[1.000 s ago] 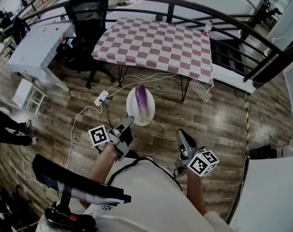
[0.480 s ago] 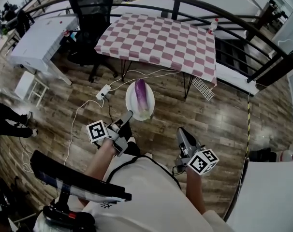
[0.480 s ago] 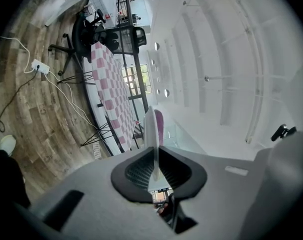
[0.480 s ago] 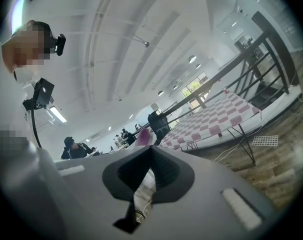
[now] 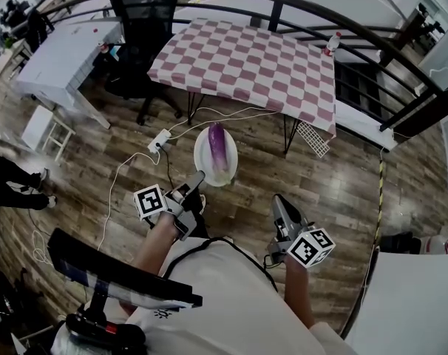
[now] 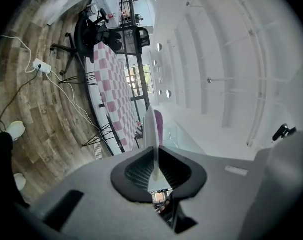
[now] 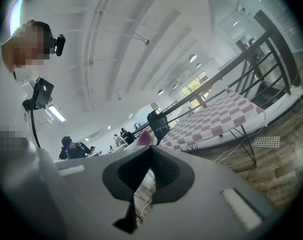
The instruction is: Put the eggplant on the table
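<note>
Pinches rim of plate (image 5: 202, 156) in left gripper (image 5: 197, 177), holds right gripper (image 5: 280, 202) closed, empty. Could tilt mid-carry, rolling eggplant (image 5: 218, 146) onto floor (image 5: 335, 187) short of bench (image 5: 246, 65).

The grey-and-black left gripper (image 5: 195, 183) is holding a round white plate (image 5: 200, 158) by its near rim; a long purple eggplant (image 5: 219, 146) is lying on it (pointing towards the red-and-white checked table (image 5: 246, 61)); the right gripper (image 5: 280, 204) is hanging apart.

table (image 5: 246, 61): drew a shade nearer in the head view.
plate (image 5: 202, 157) and eggplant (image 5: 218, 146): rode forward toward it, carried by the left gripper (image 5: 197, 177).
right gripper (image 5: 279, 200): came along too, trailing behind.
</note>
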Demonstrator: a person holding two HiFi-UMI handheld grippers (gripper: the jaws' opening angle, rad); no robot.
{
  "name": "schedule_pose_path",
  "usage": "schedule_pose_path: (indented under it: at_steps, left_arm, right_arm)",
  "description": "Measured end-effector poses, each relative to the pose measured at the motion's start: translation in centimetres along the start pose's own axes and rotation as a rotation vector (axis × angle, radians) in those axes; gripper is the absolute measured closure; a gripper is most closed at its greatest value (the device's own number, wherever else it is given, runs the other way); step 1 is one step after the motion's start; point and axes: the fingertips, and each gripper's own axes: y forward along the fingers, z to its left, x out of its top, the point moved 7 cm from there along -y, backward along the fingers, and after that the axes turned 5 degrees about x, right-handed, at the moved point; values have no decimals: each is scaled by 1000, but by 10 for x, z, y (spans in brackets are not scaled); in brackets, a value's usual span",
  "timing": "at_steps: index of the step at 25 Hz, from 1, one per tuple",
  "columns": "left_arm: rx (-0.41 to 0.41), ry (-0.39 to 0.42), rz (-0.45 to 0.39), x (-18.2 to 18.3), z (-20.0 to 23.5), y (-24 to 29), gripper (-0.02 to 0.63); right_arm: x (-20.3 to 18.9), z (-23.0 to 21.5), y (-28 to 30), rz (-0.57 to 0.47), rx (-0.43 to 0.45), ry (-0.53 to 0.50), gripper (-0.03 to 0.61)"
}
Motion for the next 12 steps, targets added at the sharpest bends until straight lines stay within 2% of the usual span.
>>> schedule_pose_path:
  at_steps: [12]
  left_arm:
    - [3, 5, 26, 71, 9, 37, 575]
  right_arm:
    - [24, -12, 69, -12, -5, 7, 571]
